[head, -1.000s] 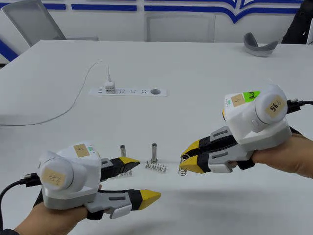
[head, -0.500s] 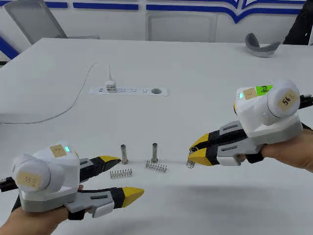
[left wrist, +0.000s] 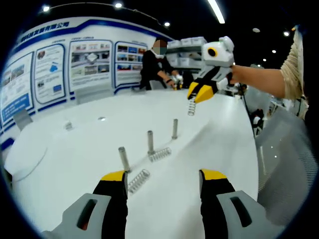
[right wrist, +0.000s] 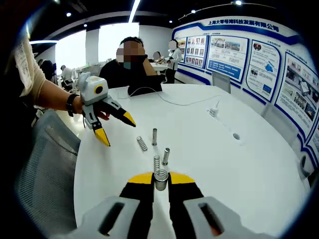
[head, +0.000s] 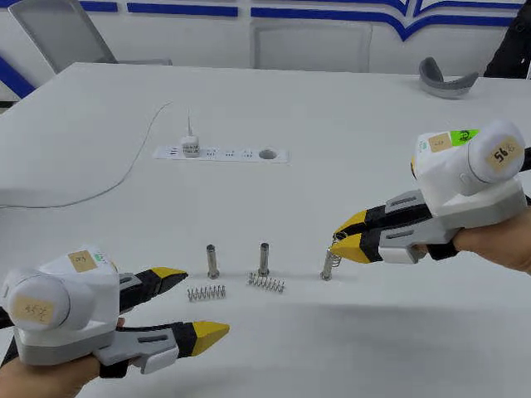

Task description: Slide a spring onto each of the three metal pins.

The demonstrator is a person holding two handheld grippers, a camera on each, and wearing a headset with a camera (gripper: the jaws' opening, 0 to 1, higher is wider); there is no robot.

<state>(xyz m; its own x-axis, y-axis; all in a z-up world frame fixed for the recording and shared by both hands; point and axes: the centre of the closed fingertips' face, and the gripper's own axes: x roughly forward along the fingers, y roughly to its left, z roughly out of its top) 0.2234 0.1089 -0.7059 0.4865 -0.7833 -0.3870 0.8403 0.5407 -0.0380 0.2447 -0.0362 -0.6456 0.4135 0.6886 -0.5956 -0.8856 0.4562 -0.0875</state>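
The table (head: 332, 124) was plain white. The left gripper (head: 205, 300) and right gripper (head: 334, 244) had white bodies and grey-and-black jaws with yellow tips. The pins (head: 264, 259) were grey metal and the spring (right wrist: 160, 179) was silver.

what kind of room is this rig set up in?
Probably an office meeting room or showroom, not a workshop: a big white conference table with a built-in power strip, an office chair at its edge, and blue-trimmed display boards on the wall.
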